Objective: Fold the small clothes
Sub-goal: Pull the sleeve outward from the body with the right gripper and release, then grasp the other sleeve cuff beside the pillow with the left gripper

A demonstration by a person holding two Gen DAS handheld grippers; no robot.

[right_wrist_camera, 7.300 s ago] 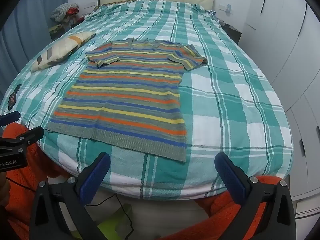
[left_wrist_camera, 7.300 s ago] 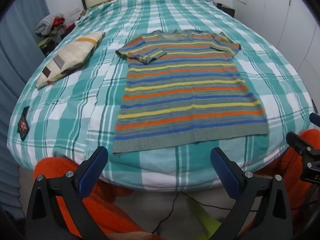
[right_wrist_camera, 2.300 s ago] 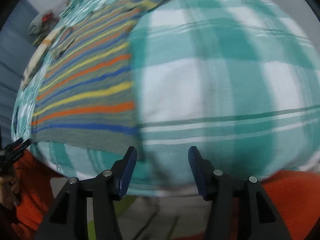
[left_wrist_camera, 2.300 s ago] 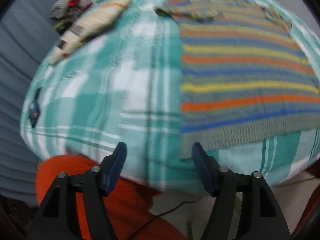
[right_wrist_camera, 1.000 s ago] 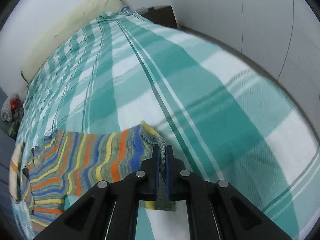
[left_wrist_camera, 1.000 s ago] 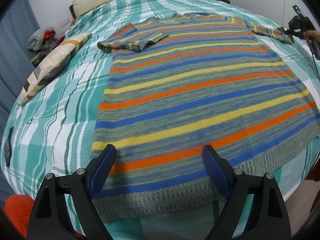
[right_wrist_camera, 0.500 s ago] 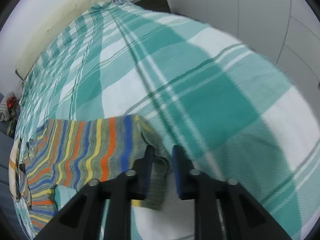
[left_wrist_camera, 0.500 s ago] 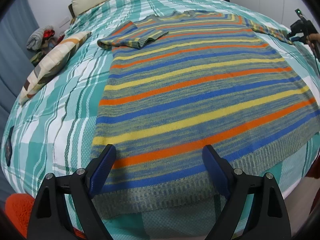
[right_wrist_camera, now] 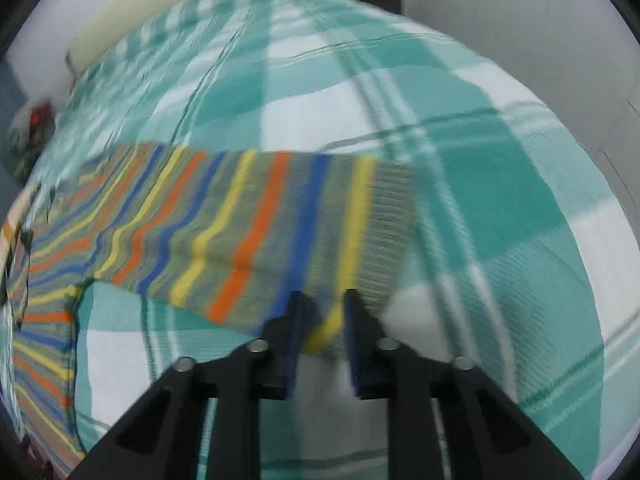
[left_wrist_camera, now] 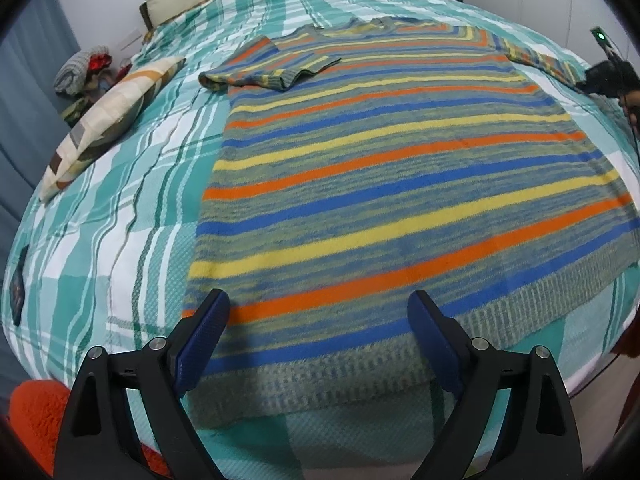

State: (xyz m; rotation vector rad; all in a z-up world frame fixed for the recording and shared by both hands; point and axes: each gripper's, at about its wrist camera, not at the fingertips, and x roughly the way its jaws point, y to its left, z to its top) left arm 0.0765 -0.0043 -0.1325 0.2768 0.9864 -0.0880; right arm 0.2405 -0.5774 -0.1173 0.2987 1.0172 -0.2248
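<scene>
Both tongs are near the striped knit top (left_wrist_camera: 400, 184), spread flat across mid-frame on the plaid bed (left_wrist_camera: 120, 208). My left gripper (left_wrist_camera: 318, 334) gapes wide over the hem at the bottom; my right gripper (right_wrist_camera: 320, 306) has just been narrowing astride the sleeve cuff (right_wrist_camera: 384, 236), pads not clearly pinching. It looks soft, light and stretchy, so I'd grip the ribbed edges.

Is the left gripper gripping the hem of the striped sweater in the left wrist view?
No. The left gripper stands wide open above the striped sweater, its pads apart with no fabric pinched between them.

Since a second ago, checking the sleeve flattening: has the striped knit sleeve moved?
Yes. The striped knit sleeve, then bunched up, now lies spread flat on the green plaid bedspread, its cuff between the closing right gripper.
</scene>
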